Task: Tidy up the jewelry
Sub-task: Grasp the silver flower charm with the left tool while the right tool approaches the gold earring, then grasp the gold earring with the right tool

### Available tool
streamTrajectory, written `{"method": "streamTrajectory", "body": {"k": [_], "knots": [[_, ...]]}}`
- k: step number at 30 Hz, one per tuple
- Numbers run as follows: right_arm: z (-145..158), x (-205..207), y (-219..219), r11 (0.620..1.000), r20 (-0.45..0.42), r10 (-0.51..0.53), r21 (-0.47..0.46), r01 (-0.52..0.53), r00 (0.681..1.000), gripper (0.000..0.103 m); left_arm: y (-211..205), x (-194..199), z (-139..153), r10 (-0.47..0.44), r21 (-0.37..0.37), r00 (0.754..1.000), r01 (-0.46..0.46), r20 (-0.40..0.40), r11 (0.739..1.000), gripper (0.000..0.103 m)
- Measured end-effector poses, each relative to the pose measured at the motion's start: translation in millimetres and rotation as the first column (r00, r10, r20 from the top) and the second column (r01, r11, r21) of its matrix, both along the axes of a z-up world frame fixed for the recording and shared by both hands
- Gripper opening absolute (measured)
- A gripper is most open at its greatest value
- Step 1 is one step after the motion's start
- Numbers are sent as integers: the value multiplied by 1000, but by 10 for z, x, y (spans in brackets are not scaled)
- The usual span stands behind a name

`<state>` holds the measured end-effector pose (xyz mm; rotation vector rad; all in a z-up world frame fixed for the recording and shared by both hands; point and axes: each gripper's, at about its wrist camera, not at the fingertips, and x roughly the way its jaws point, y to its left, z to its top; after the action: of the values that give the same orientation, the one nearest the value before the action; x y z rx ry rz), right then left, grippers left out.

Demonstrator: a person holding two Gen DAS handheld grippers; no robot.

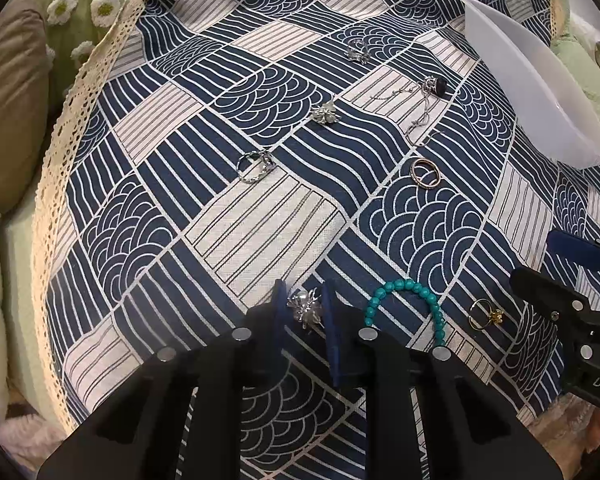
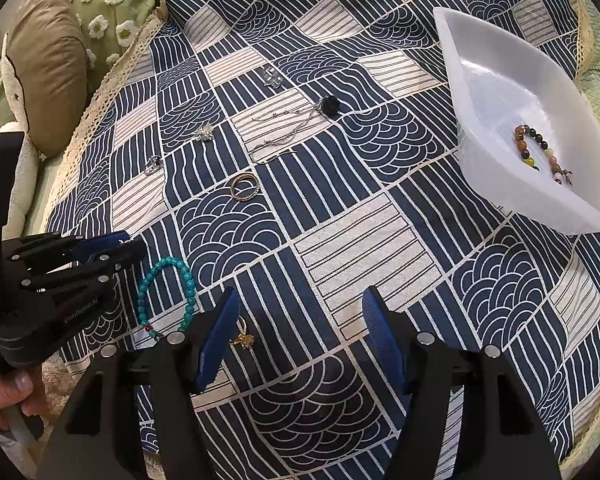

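One silver flower ring [image 1: 306,309] is pinched in the left gripper [image 1: 305,312]'s narrowed jaws, best lifted straight off the patterned cloth [image 1: 260,220] and carried toward the white tray [image 1: 540,92] at two o'clock, while the right gripper [image 2: 300,332]'s jaws are held wide and empty.

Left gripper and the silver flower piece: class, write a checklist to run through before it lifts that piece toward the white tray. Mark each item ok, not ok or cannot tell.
1. The silver flower piece sits between the left gripper pads, which meet it on both sides: ok.
2. The grip is firm enough to lift: cannot tell.
3. The turquoise bracelet lies apart from the piece and is not caught: ok.
4. The right gripper is open and empty, clear of the left one: ok.
5. The white tray has free room; only a beaded bracelet lies inside: ok.
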<state>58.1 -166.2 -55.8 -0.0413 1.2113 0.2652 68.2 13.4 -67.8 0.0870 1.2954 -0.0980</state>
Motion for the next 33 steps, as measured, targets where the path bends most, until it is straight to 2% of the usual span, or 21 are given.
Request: {"method": "streamTrajectory", "body": {"k": [11,23,27,29,33], "knots": [[-14,-8,21,1000,-3,6,-1,-6,1000,63,79,0,63,9,-51,1000,-8,7,999,16],[-96,-104,225,992,-6,107,-63,-108,994,62,139,17,139,17,-63,1000,-15,22,998,16],[-93,-117,252,990,-14,127,-56,-128,992,54,134,10,135,10,-63,1000,-9,20,998,16],[-114,-124,274,987,-28,146,-56,-148,989,42,145,12,139,11,-64,1000,-9,21,998,16],[-174,-138,331,982,-39,166,-85,-169,985,32,158,14,144,13,-66,1000,-11,21,998,16]]}}
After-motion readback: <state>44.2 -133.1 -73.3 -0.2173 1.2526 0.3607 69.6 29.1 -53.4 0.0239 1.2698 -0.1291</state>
